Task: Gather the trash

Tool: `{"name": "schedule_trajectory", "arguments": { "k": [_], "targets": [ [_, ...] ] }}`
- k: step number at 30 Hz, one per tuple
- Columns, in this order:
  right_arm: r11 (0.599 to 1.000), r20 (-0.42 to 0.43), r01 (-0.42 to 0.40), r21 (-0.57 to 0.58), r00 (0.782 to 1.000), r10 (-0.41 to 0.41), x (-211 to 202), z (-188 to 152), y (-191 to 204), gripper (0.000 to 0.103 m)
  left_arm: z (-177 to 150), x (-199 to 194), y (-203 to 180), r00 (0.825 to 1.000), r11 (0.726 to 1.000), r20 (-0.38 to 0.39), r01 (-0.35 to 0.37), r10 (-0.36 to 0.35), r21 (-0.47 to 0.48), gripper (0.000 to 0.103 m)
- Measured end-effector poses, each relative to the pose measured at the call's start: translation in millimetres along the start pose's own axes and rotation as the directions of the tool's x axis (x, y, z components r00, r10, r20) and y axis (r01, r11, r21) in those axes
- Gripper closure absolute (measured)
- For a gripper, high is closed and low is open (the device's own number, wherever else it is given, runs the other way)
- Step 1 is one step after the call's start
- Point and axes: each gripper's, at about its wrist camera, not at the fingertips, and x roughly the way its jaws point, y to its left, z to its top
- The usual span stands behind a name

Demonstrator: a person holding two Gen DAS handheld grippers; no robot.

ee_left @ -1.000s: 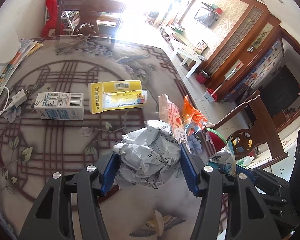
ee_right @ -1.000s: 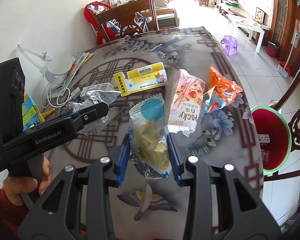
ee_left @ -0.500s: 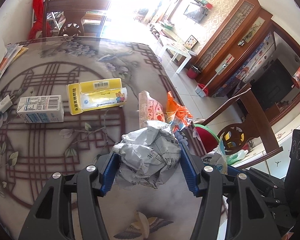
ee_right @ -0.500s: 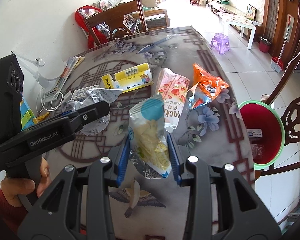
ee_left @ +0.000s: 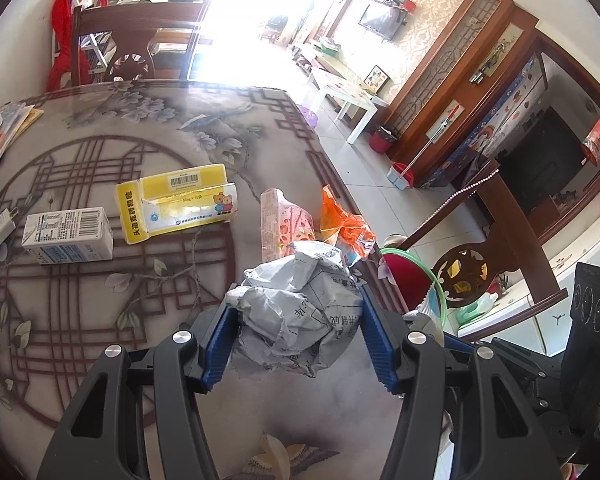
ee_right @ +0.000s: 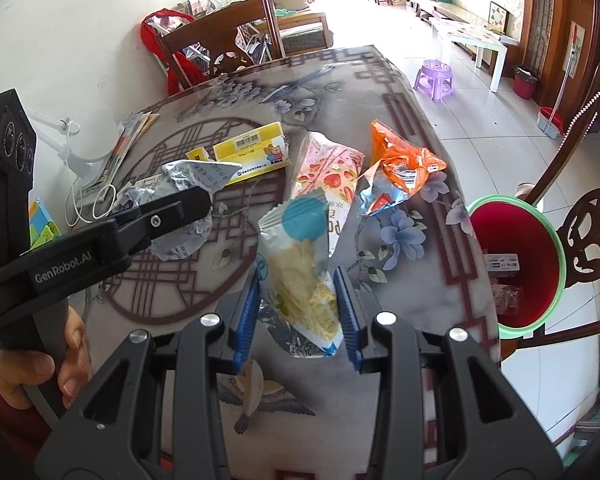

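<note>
Progress: mid-task — 2 pieces are lifted off the surface but neither has gone into the bin, by the look of it.
Left gripper: clamped on a crumpled grey bag, its blue pads pressing into both sides of the wad.
Right gripper: clamped on a snack packet, gripped low so the top stands up and leans away.
Bin: red inside with a green rim, standing on the floor just past the surface's right edge; a small box and some wrapping already lie in it.
Left to collect: a pink strawberry wrapper, an orange foil wrapper, a yellow box torn open, and a white carton — all lying on the surface, well short of the bin.
Look of the grey bag: thin printed plastic, balled up with sharp creases, bulging above and below the pads.
Look of the snack packet: white with a teal disc, clear window showing pale yellow crumbs, top edge crimped and torn open.
Person: a hand wraps the left gripper's handle, seen from the right wrist.
</note>
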Motion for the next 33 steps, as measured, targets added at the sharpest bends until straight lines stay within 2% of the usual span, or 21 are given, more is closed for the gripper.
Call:
{"name": "schedule_trajectory", "arguments": {
  "k": [17, 29, 33],
  "targets": [
    [0.994, -0.014, 0.058, 0.093, 0.998, -0.057, -4.4, 1.4, -80.6, 0.067, 6.8, 42.9, -56.2, 0.998, 0.998, -0.054, 0.025, -0.022, 0.05, 0.048],
    [0.964, -0.03, 0.189, 0.185, 0.982, -0.187, -0.6, 6.9, -181.1, 0.067, 7.6, 77.7, -101.3, 0.993, 0.995, -0.115, 0.044, -0.033, 0.09, 0.048],
    [0.956, -0.047, 0.213, 0.2, 0.977, -0.208, 5.7, 11.4, -213.8, 0.067, 6.6, 85.9, -114.6, 0.991, 0.994, -0.126, 0.051, -0.038, 0.098, 0.048]
  ]
}}
